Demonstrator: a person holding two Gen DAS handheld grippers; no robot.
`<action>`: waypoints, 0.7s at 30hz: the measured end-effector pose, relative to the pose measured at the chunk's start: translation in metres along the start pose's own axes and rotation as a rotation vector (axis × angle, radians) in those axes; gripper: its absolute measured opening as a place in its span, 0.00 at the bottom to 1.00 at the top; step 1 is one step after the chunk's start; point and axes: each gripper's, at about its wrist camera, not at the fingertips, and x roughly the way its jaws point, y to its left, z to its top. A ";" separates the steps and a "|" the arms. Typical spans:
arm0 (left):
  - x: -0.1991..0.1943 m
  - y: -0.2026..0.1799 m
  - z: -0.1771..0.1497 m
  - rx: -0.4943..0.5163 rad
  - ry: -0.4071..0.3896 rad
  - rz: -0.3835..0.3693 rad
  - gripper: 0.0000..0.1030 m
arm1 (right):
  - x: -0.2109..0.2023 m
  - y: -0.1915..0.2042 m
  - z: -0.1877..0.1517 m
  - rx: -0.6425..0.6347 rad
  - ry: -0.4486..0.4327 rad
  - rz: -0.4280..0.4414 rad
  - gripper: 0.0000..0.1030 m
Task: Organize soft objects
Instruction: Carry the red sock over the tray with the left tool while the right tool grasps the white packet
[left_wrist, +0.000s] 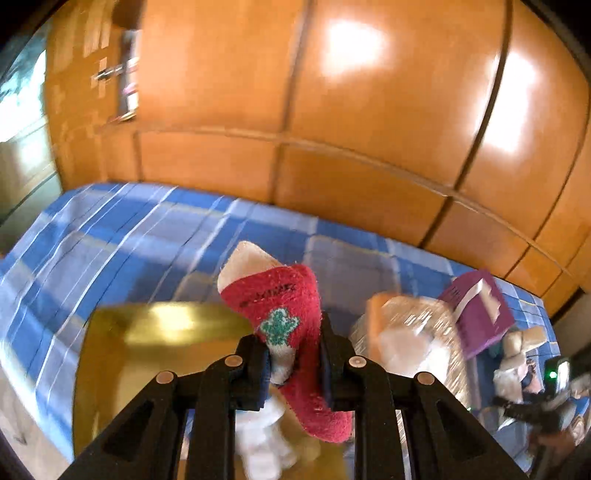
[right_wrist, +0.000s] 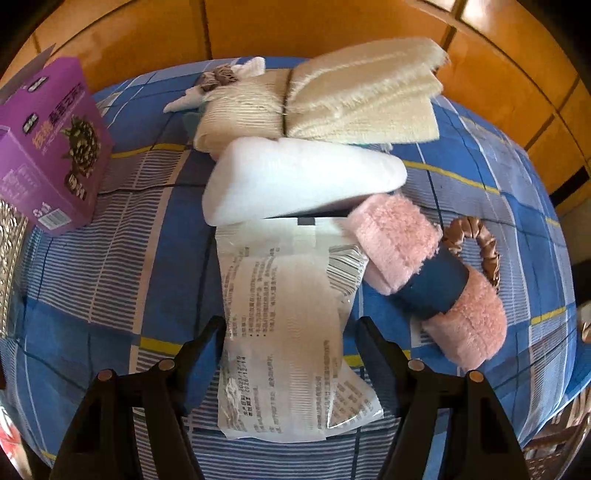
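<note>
My left gripper (left_wrist: 293, 365) is shut on a red fuzzy sock (left_wrist: 286, 314) with a green cactus and a cream toe, held above a gold box (left_wrist: 155, 339) that has white soft items (left_wrist: 264, 435) inside. My right gripper (right_wrist: 290, 343) is open, its fingers on either side of a white plastic packet (right_wrist: 284, 332) lying on the bed. Beyond it lie a white pad (right_wrist: 299, 177), a cream knit bundle (right_wrist: 314, 99), a pink fluffy item with a blue band (right_wrist: 417, 273) and a brown scrunchie (right_wrist: 476, 243).
A blue checked bedsheet (right_wrist: 92, 266) covers the bed. A purple carton (right_wrist: 51, 147) stands at the left; it also shows in the left wrist view (left_wrist: 480, 310) beside a shiny wrapped package (left_wrist: 410, 332). Orange wooden wardrobe doors (left_wrist: 332, 110) stand behind the bed.
</note>
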 end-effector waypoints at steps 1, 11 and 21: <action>-0.004 0.011 -0.009 -0.022 0.002 0.006 0.21 | 0.000 0.003 -0.001 -0.006 -0.002 0.004 0.64; -0.009 0.078 -0.099 -0.176 0.075 0.097 0.22 | 0.000 0.025 -0.003 -0.037 -0.011 -0.014 0.62; 0.000 0.075 -0.140 -0.153 0.115 0.099 0.48 | 0.000 0.014 -0.003 -0.034 -0.012 -0.003 0.61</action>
